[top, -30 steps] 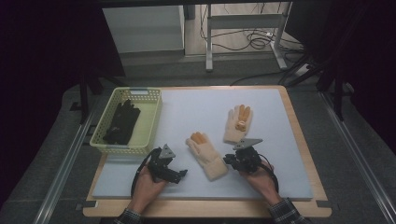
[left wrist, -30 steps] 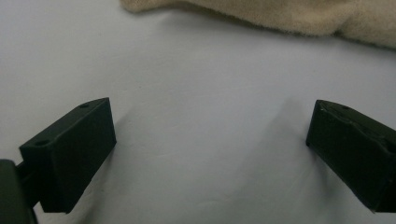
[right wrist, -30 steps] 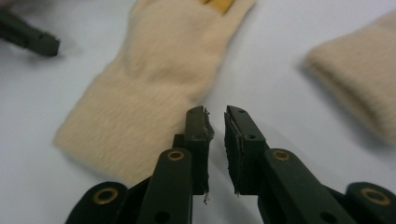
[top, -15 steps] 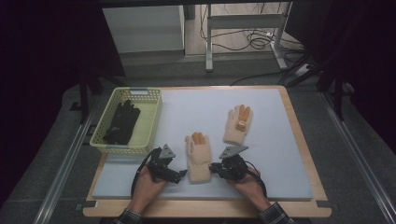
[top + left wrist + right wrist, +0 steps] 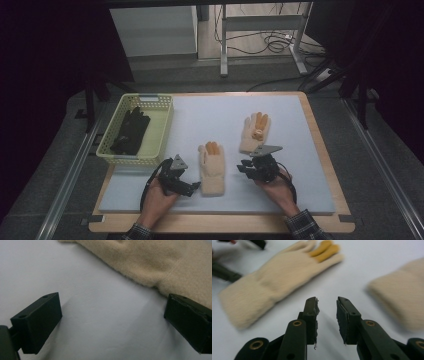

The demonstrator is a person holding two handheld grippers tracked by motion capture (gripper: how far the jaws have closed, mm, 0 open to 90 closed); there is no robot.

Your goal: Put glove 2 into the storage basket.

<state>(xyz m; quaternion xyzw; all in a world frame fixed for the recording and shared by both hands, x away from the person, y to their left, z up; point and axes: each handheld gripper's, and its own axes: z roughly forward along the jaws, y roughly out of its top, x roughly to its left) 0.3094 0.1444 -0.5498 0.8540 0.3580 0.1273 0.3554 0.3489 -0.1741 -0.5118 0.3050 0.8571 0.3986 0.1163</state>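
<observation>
The right gripper [image 5: 250, 167] has just been opening, its jaws now slightly parted with nothing between them; the left gripper [image 5: 192, 186] stands wide open beside the near glove [image 5: 212, 167], close to the mat's [image 5: 300, 190] front edge. The glove looks freshly released. Next, probably, the left jaws close on its cuff to carry it toward the basket [image 5: 161, 131] at the mat's left edge.

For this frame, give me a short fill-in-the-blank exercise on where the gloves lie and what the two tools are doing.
1. The yellow basket holds a pair of ____ gloves.
2. Between the left tool and the right tool lies a cream glove whose two fingertips are ____.
3. The right tool's jaws, which have just been opening, hold ____ between them.
4. The number of cream gloves on the white mat is ____.

Missing words: black; orange; nothing; two
</observation>
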